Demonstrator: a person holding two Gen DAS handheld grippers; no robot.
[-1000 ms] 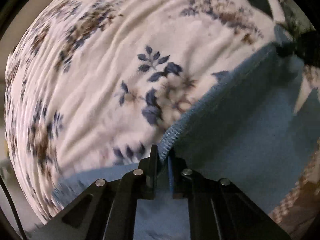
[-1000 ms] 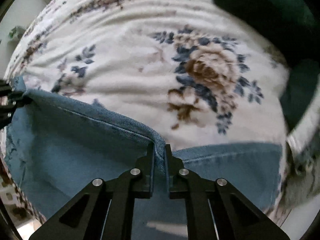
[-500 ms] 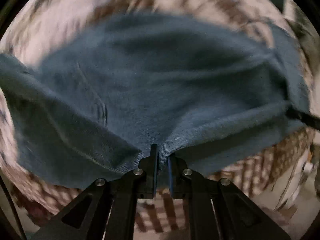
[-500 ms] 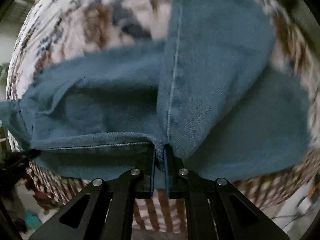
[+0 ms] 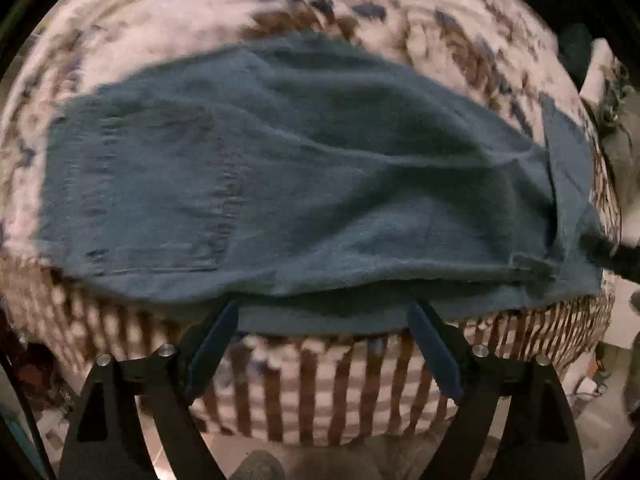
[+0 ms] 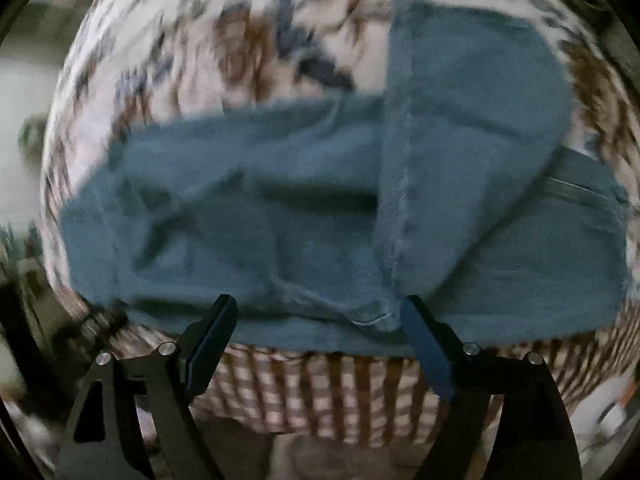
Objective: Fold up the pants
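Note:
The blue denim pants (image 5: 304,184) lie folded over on the floral bed cover, near the bed's front edge; a back pocket shows at the left. They also show in the right wrist view (image 6: 320,224), with one leg folded up across the rest. My left gripper (image 5: 322,312) is open and empty, its fingertips just at the pants' near edge. My right gripper (image 6: 318,312) is open and empty too, its fingertips at the near hem fold.
The floral white bed cover (image 5: 160,20) lies under the pants. A brown-and-white checked sheet (image 5: 320,384) hangs down the bed's front side, also in the right wrist view (image 6: 320,392). Dark green fabric (image 5: 576,52) lies at the far right. Floor shows below.
Both grippers carried the pants' edge over toward the bed's front edge, then opened and let go. The denim now lies folded on itself.

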